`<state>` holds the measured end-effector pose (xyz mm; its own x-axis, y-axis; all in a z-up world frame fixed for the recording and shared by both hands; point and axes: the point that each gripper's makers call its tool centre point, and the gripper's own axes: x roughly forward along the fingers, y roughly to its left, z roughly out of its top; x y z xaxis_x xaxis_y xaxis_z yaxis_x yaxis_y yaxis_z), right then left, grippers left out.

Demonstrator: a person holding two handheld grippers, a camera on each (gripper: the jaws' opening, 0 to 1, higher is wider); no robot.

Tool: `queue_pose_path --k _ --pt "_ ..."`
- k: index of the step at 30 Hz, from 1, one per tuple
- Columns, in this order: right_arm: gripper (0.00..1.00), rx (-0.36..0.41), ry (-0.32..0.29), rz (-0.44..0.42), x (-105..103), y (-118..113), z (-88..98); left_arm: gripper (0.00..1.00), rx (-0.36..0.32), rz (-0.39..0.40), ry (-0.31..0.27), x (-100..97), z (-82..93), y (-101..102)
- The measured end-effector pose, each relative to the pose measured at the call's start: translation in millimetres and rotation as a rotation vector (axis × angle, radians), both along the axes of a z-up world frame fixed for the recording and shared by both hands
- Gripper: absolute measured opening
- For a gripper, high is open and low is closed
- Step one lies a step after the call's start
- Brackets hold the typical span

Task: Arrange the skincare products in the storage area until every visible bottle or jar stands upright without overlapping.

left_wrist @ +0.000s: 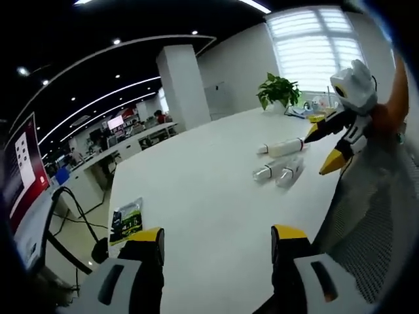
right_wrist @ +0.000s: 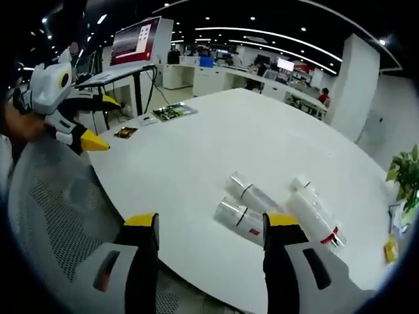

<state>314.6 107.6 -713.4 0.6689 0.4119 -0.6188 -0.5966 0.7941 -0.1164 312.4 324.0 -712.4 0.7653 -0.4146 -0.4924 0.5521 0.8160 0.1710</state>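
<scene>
Three white skincare bottles lie on their sides on the white table (left_wrist: 196,190). A long tube (left_wrist: 283,148) lies farthest, and two shorter bottles (left_wrist: 270,171) (left_wrist: 290,171) lie side by side in front of it. In the right gripper view the long tube (right_wrist: 315,212) is on the right, with the shorter bottles (right_wrist: 253,193) (right_wrist: 237,216) just beyond my right jaw. My left gripper (left_wrist: 218,235) is open over bare table. My right gripper (right_wrist: 211,221) is open near the table edge, short of the bottles. Each gripper also shows in the other's view: the right gripper (left_wrist: 323,147), the left gripper (right_wrist: 101,123).
A grey mesh chair back (left_wrist: 373,209) (right_wrist: 52,203) stands at the table's near edge. A dark packet (left_wrist: 126,220) (right_wrist: 171,111) and a small card (right_wrist: 126,132) lie near the far edge. A potted plant (left_wrist: 280,88) (right_wrist: 407,173) and small items sit at one end.
</scene>
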Motion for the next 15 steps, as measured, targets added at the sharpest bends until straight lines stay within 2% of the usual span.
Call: queue_pose_path --k 2,4,5,7,9,13,15 --pt "0.61 0.040 0.004 -0.031 4 -5 8.4 0.69 -0.010 0.033 0.006 2.5 1.1 7" --pt "0.59 0.115 0.006 -0.093 12 -15 23.1 0.69 -0.020 0.042 0.005 2.3 2.7 8" --pt "0.59 0.123 -0.014 -0.095 19 -19 31.1 0.69 -0.017 0.035 0.017 1.8 0.4 7" --pt "0.55 0.130 -0.114 -0.100 43 -34 54.7 0.69 0.016 0.025 0.030 1.1 -5.1 6" --pt "0.53 0.144 -0.161 -0.110 65 -48 67.4 0.69 0.013 0.019 0.022 0.2 -3.6 6" --pt "0.47 0.155 -0.200 -0.167 97 -80 73.2 0.69 0.018 0.020 0.036 -0.3 -6.3 6" --pt "0.46 0.157 -0.207 -0.187 108 -95 69.2 0.69 0.020 0.012 0.031 -1.9 -5.2 4"
